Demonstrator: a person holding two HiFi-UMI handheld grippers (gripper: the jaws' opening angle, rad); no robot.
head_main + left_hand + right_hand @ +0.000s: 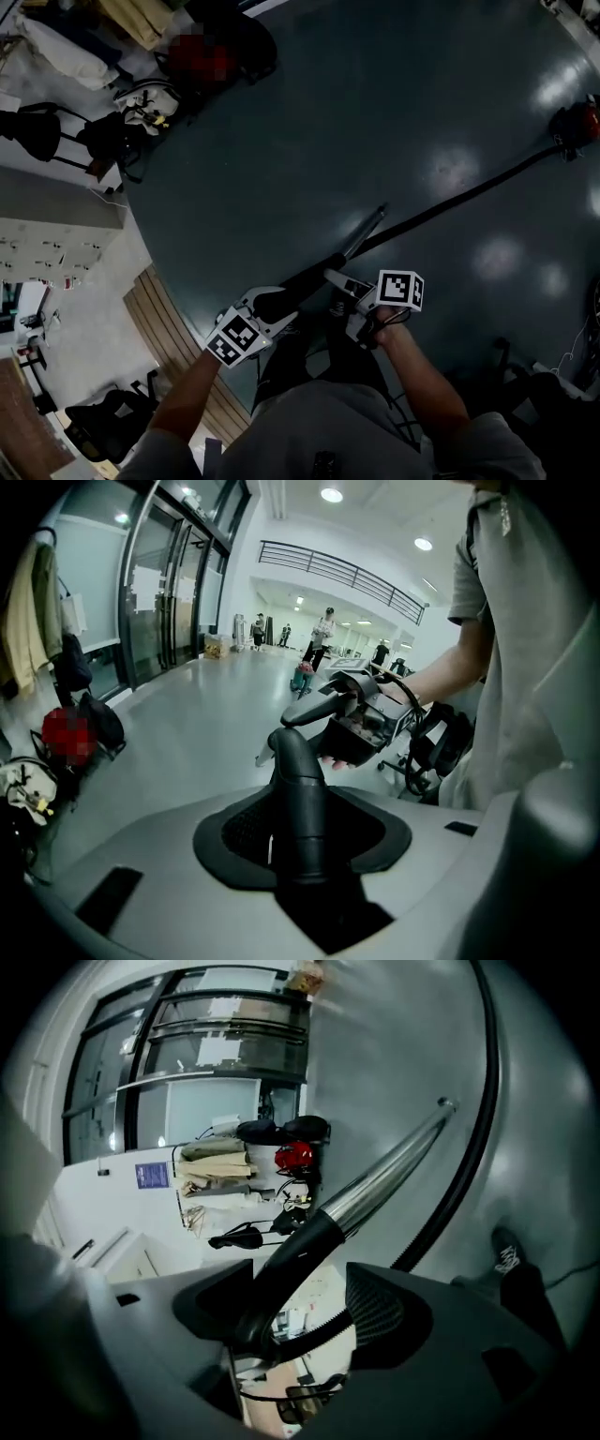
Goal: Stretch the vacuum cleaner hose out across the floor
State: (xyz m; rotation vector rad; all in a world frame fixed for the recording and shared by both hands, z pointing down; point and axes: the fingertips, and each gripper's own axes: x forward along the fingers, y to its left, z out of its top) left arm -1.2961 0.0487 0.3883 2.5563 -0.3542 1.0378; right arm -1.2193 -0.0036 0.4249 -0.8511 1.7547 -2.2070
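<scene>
While the left tool (270, 302) clamps the wand handle (302, 281), the right tool (339, 281) gapes; bags (141, 105) lie aside.

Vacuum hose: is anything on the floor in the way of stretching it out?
Nothing visible. The hose runs over bare dark floor to the red vacuum cleaner. The bags and clutter sit at the floor's far edge, well clear of it.
</scene>
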